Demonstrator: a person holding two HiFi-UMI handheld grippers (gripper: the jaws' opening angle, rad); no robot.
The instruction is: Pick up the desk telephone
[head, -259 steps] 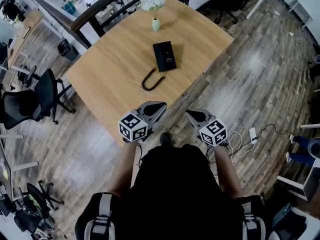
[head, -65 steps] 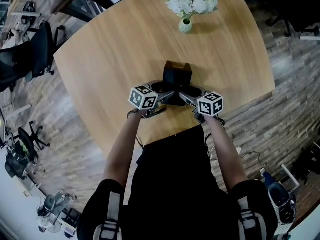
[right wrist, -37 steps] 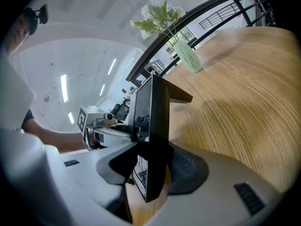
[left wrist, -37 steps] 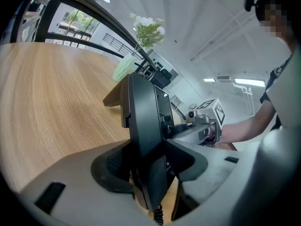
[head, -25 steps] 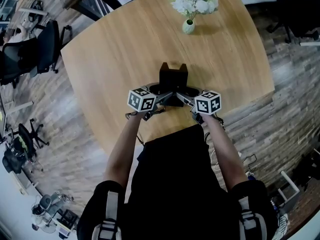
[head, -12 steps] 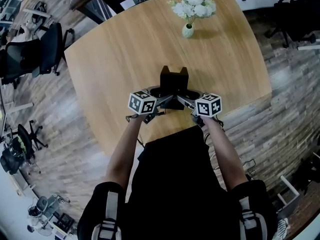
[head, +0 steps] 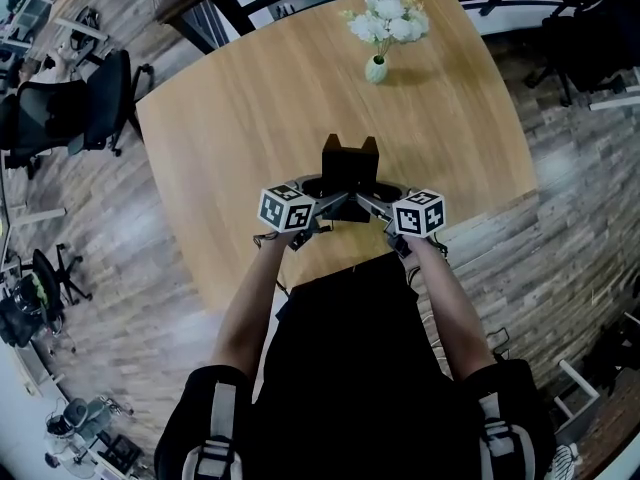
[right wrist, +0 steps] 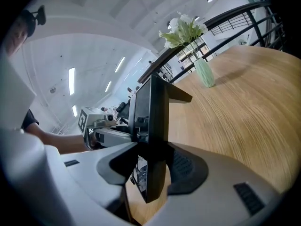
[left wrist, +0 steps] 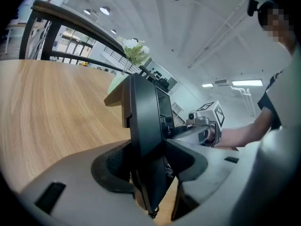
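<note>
So, both ends of the desk phone (head: 350, 162) are gripped right now. The left hand-held gripper (left wrist: 149, 173) is clamped onto the phone's lower left edge, with the black slab wedged tight between its dark pads. The right hand-held gripper (right wrist: 151, 167) has the same kind of squeeze on the opposite edge. Each gripper's own view shows the other one just across the phone, marker cube and all.

The phone is tipped up on edge, pretty much vertical, with the keypad face turned toward the person and the flat back toward the far side of the tabletop (head: 240, 98). From the head view it sits near the front edge of the wood, right between the two grippers. Its bottom edge looks like it's off the surface, since wood grain shows below it in both gripper views, but I can't say that for sure.

Further back on the same tabletop, well apart from the phone, a small pale green vase (head: 375, 68) holds white flowers (head: 390, 20).
</note>
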